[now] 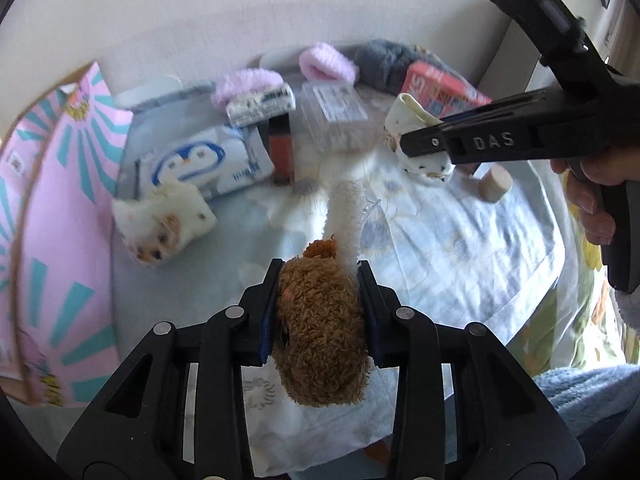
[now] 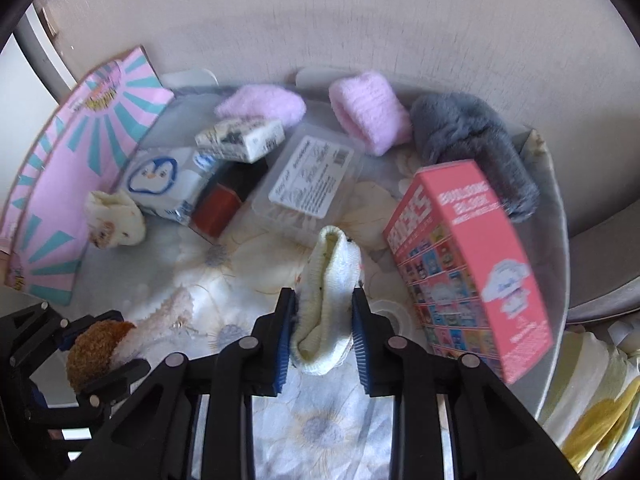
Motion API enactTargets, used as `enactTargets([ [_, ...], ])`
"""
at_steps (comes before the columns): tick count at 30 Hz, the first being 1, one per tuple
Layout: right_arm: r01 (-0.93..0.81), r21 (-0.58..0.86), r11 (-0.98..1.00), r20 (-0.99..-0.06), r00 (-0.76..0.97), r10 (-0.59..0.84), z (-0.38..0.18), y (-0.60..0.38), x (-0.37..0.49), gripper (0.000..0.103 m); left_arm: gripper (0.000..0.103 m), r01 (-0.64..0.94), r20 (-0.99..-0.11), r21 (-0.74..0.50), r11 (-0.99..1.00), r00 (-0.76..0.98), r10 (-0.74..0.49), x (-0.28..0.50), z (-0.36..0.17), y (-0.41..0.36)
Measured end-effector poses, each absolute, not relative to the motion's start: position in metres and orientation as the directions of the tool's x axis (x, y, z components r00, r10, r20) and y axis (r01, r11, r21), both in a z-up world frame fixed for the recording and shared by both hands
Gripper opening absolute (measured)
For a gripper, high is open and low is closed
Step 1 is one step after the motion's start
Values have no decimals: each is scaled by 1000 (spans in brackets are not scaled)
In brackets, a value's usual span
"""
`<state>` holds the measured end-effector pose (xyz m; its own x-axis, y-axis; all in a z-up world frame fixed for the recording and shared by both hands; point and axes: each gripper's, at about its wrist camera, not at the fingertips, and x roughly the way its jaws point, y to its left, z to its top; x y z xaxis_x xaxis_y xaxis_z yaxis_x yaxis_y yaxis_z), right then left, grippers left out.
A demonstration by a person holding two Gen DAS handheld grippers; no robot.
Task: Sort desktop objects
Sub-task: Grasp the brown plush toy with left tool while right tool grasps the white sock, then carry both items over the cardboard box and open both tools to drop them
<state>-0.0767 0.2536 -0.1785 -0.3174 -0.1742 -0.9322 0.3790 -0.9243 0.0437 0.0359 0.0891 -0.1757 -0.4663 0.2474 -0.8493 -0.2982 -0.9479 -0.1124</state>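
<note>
My left gripper (image 1: 318, 280) is shut on a brown and white fuzzy sock (image 1: 320, 328), held above the floral cloth; it also shows at the lower left of the right wrist view (image 2: 96, 354). My right gripper (image 2: 324, 300) is shut on a cream speckled sock (image 2: 326, 300), also seen at the upper right of the left wrist view (image 1: 416, 140). A matching cream sock with a cat face (image 1: 164, 224) lies on the cloth at the left (image 2: 114, 218).
Two pink fuzzy socks (image 2: 260, 106) (image 2: 370, 110), a grey fuzzy slipper (image 2: 472, 140), a pink building-block box (image 2: 464, 264), a clear plastic box (image 2: 308, 180), a penguin tissue pack (image 2: 160, 180), a red bottle (image 1: 280, 148) and a pink bag (image 1: 52, 216) ring the table.
</note>
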Motion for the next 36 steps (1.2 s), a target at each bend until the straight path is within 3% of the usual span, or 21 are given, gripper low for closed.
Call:
enactTargets([
  [13,361,80,-929,-874,-424,-240,-105,239,-69,25,32,-215,-791,-61,-975,-585,179,-9,-81,39],
  [22,450,50,-892,-842,-462,-280,-61,203,-76,25,32,-125,-734,-33,-992,-670,109,-22,-27,-18],
  [36,696,67,-715,-814,-376,-442,-17,50,-126,25,32,67,-736,-38,-997,-677,-17,-26,-24,-119],
])
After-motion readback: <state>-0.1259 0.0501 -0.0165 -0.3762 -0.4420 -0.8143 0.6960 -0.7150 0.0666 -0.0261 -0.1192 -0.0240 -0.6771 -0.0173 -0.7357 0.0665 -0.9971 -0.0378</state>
